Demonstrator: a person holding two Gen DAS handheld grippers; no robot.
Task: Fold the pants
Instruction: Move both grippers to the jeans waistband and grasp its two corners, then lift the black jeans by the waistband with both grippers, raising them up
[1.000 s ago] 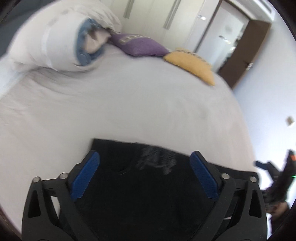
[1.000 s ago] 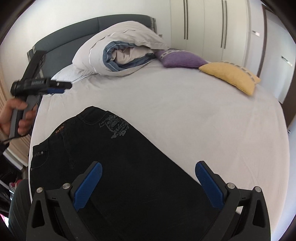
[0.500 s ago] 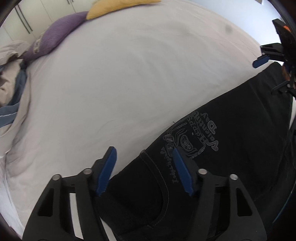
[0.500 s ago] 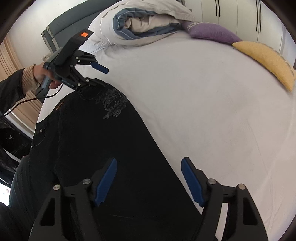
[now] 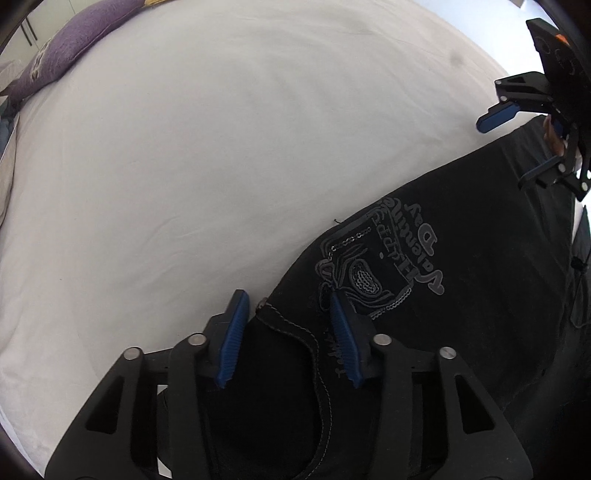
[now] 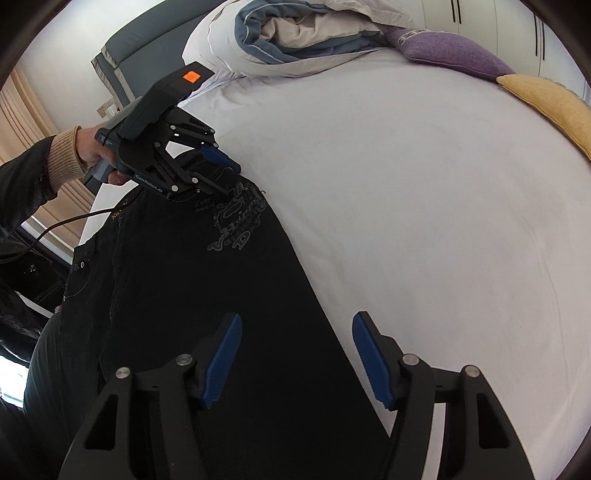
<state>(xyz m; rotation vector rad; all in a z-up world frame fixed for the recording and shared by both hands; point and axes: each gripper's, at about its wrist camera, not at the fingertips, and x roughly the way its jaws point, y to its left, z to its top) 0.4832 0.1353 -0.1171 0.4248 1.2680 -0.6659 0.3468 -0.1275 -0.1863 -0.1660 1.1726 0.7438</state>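
Black pants [image 5: 461,295] with a grey print lie flat on the white bed sheet [image 5: 221,147]. My left gripper [image 5: 287,299] points down at the waistband corner. Its jaws are closing with the stitched corner between them, and the pads are not pressing on the cloth. From the right wrist view the left gripper [image 6: 231,177] sits at the top end of the pants [image 6: 184,295], held by a hand [image 6: 92,151]. My right gripper [image 6: 297,319] hangs over the leg's right edge, jaws closing, with the fabric edge and sheet [image 6: 406,203] between them. In the left wrist view the right gripper [image 5: 506,147] is at the far end.
A rolled duvet [image 6: 295,33], a purple cushion [image 6: 450,51] and a yellow cushion [image 6: 546,99] lie at the head of the bed by the grey headboard [image 6: 122,62]. A wide stretch of sheet lies right of the pants. The person's dark sleeve is at the left.
Both grippers have come down onto the pants and their jaws have narrowed. The left one rolled and now straddles the waistband corner; the right one sits lower over the leg edge.
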